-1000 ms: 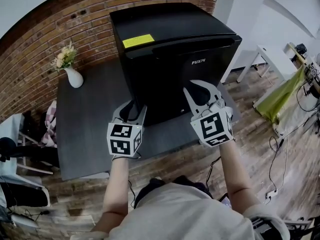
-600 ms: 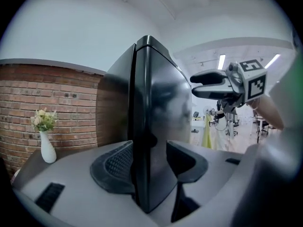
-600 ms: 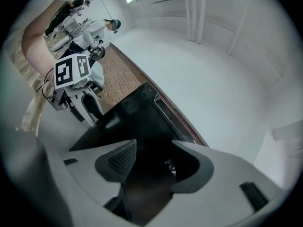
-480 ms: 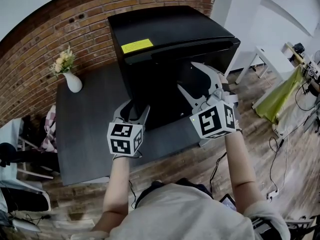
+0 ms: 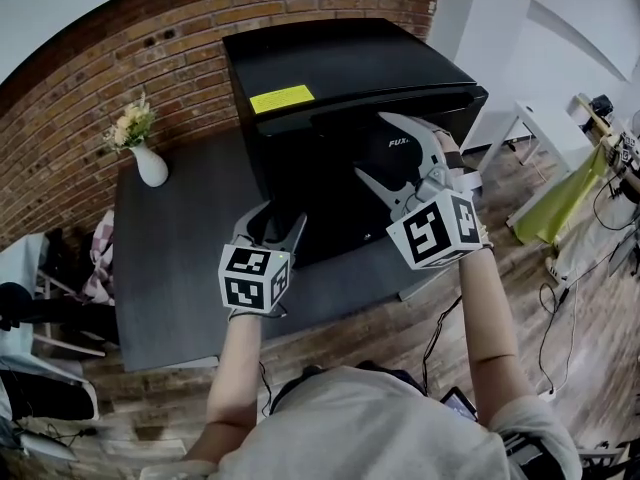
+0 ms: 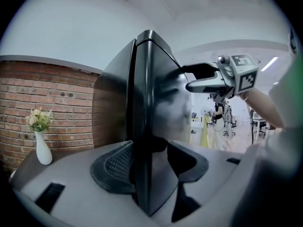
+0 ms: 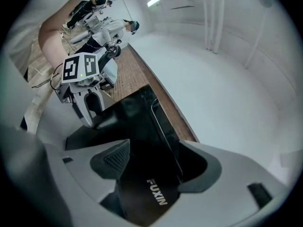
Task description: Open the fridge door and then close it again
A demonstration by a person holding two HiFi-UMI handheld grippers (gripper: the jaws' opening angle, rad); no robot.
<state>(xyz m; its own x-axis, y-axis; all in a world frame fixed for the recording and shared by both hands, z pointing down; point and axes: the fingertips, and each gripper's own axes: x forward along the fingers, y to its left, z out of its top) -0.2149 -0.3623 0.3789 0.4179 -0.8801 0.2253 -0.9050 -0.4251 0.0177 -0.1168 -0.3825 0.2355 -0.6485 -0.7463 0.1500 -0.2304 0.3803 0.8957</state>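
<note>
A black mini fridge (image 5: 340,78) stands on a dark table (image 5: 170,258), and its door looks closed. My left gripper (image 5: 270,226) sits at the fridge's lower left front corner. In the left gripper view its jaws (image 6: 149,167) straddle the door's vertical edge (image 6: 147,117), and the pads do not press on it. My right gripper (image 5: 378,150) is rolled sideways in front of the upper door, by the white brand lettering (image 7: 156,197). Both grippers' jaws have just been opening and stand open. The right one holds nothing.
A white vase of flowers (image 5: 150,158) stands at the table's back left, against a brick wall. A yellow sticker (image 5: 282,99) is on the fridge top. To the right are a white table (image 5: 530,118) and a green cloth (image 5: 575,183) on the wooden floor.
My right gripper has risen in front of the door, rolled sideways and opened its jaws wide. The left gripper has stayed at the corner, its jaws a little wider.
</note>
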